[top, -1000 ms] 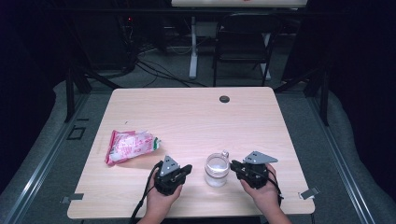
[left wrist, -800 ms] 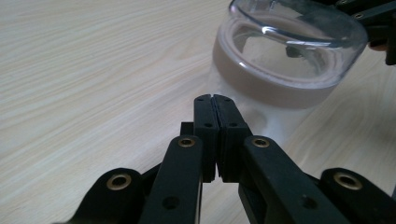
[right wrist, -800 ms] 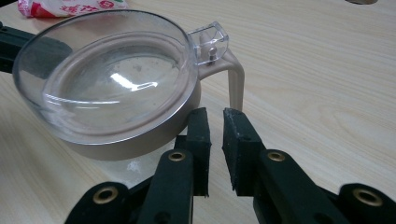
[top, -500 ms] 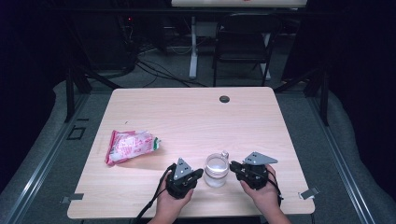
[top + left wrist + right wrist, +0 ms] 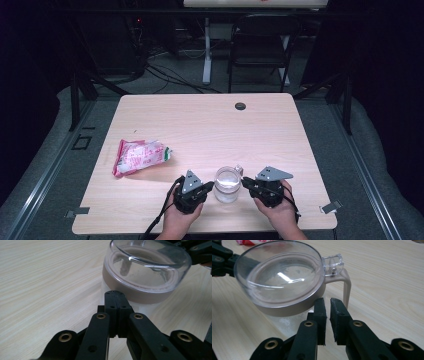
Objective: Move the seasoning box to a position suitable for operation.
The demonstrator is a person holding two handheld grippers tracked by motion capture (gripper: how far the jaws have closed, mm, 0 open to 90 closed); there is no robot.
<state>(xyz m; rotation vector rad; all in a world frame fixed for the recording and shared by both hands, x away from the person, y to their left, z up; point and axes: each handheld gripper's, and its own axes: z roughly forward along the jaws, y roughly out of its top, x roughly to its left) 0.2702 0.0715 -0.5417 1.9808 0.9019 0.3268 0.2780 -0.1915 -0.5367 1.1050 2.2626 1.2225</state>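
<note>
Currently both my grippers flank the lidded jar (image 5: pixel 227 184) near the table's (image 5: pixel 210 120) front edge: left gripper (image 5: pixel 206 187) clenched empty, right gripper (image 5: pixel 246 183) has just been closing, nothing between its jaws

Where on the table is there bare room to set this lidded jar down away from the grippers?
The whole far half of the light wooden table up to the black grommet is bare, as is the right edge. It is crowded at the near edge: left gripper, clear-lidded jar, right gripper. The pink-and-white packet takes the left.
</note>
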